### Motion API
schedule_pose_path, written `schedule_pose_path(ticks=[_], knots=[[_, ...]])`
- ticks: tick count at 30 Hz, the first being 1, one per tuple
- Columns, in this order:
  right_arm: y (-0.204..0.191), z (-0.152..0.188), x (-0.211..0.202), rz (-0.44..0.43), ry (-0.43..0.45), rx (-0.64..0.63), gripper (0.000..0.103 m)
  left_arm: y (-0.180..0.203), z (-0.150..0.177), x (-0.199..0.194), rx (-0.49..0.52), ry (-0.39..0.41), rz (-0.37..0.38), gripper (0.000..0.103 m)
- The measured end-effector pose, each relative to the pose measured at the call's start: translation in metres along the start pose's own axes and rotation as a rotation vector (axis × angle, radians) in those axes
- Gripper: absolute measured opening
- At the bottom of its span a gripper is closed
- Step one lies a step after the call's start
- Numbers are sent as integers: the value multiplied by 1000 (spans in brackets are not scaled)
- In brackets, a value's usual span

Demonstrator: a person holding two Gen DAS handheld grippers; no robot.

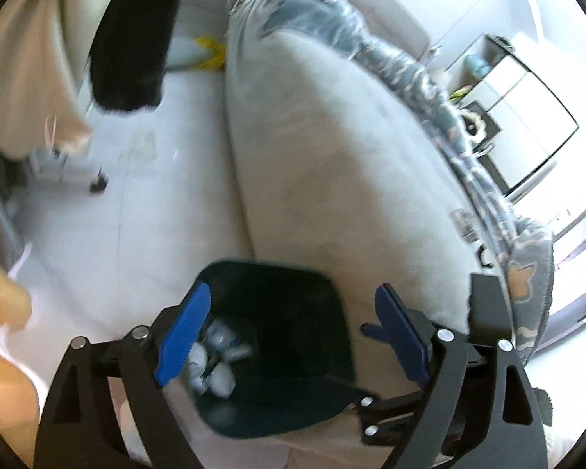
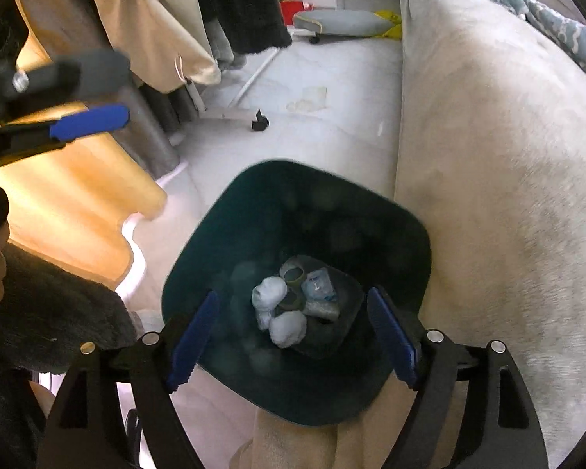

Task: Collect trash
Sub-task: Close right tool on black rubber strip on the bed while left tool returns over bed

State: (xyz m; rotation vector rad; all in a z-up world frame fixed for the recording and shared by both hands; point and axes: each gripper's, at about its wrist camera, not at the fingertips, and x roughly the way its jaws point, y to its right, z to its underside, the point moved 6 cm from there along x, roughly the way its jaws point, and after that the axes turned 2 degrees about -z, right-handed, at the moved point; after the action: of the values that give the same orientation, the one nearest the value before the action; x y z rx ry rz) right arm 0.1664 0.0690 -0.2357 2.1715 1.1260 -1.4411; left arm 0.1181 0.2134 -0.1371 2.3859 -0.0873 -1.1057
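A dark teal trash bin (image 2: 254, 211) stands on the pale floor beside a grey sofa. Inside lie crumpled white tissues (image 2: 271, 297), a small plastic packet (image 2: 319, 285) and a roll of tape (image 2: 293, 271). My right gripper (image 2: 293, 336) hovers open and empty above the bin's mouth. My left gripper (image 1: 293, 332) is also open and empty over the same bin (image 1: 293, 312), where the tissues (image 1: 215, 367) show. The left gripper also shows at the left edge of the right wrist view (image 2: 90, 90).
A grey sofa (image 2: 488, 156) with a blue patterned blanket (image 1: 410, 78) fills the right. Hanging clothes on a wheeled rack (image 2: 222, 113) stand at the back left. An orange cloth (image 2: 66, 195) lies left of the bin. A stain (image 2: 308, 99) marks the floor.
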Motion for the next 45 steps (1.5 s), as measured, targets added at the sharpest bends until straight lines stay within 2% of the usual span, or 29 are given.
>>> schedule_pose_path(ticks=[4, 10, 20, 26, 34, 45], knots=[[10, -8, -28, 36, 73, -2, 87, 31, -15, -15, 51, 70, 26, 89], [32, -15, -69, 59, 171, 21, 90, 61, -33, -31, 52, 142, 86, 92], [69, -25, -129, 149, 300, 9, 95, 111, -56, -46, 129, 250, 16, 96], [117, -22, -151, 208, 362, 90, 96, 146, -53, -35, 202, 234, -3, 97], [180, -7, -184, 295, 425, 168, 96, 191, -50, -17, 286, 243, 10, 97], [248, 24, -191, 354, 442, 283, 97, 230, -57, 36, 366, 213, 25, 97]])
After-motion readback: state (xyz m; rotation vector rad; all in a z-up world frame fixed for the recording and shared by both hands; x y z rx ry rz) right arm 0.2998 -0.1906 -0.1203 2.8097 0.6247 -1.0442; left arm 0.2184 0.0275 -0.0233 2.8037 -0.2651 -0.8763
